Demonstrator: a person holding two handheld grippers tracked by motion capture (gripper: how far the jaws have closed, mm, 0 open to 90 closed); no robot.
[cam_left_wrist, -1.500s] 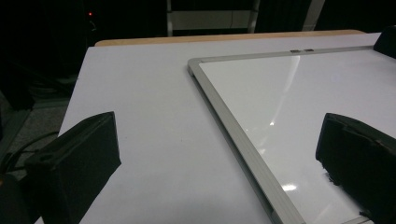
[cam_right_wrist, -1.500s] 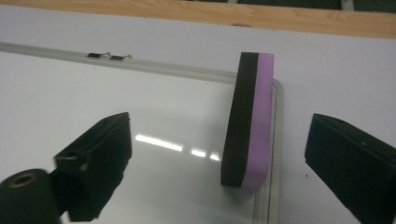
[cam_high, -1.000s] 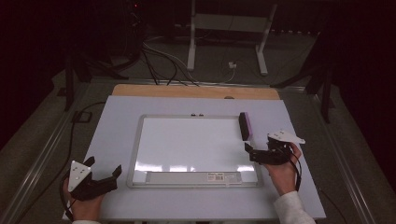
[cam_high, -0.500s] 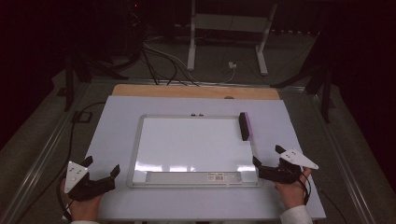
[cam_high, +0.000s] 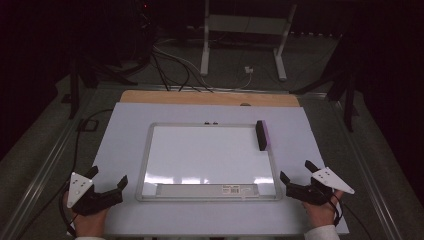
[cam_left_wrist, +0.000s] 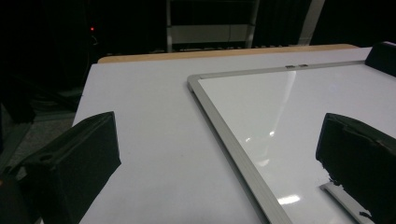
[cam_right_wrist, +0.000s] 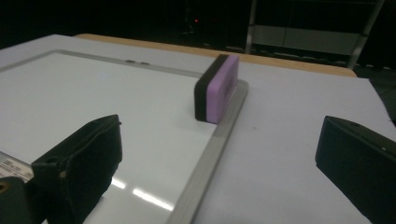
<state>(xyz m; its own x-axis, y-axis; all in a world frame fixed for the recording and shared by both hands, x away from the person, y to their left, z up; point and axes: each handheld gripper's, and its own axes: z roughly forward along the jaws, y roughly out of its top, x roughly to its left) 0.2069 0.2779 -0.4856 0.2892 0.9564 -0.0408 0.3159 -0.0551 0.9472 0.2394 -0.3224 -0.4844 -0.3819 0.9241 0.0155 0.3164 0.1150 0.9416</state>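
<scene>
1. Whiteboard (cam_high: 207, 157) sits flat in the middle of the pale table cover (cam_high: 125, 130), and its writing surface looks clean, nothing but glare streaks near the bottom tray.

2. The eraser (cam_high: 261, 135), black felt with a purple back, stands on its long edge at the board's right side. In the right gripper view it (cam_right_wrist: 217, 88) rests right along the silver frame (cam_right_wrist: 219, 140), partly on the white surface.

3. Left gripper (cam_high: 107, 182) is parked at the near left corner of the table, apart from the board, jaws spread wide with nothing between them. The left gripper view has the board's left frame (cam_left_wrist: 233, 140) running between its jaws further out.

4. Right gripper (cam_high: 296, 176) is at the near right corner, just off the board's lower right corner, jaws also wide apart and empty. The eraser is straight ahead of it, a fair way off.

5. My read: this is a rest pose, either wrap-up or right before a pickup. Board's clean and the eraser is set down, so I'd lean toward the wiping being finished.

6. If there's more to do, it's the right gripper's job: reach forward, line the jaws across the eraser's narrow width, and close on the felt and purple faces without knocking it over.
</scene>
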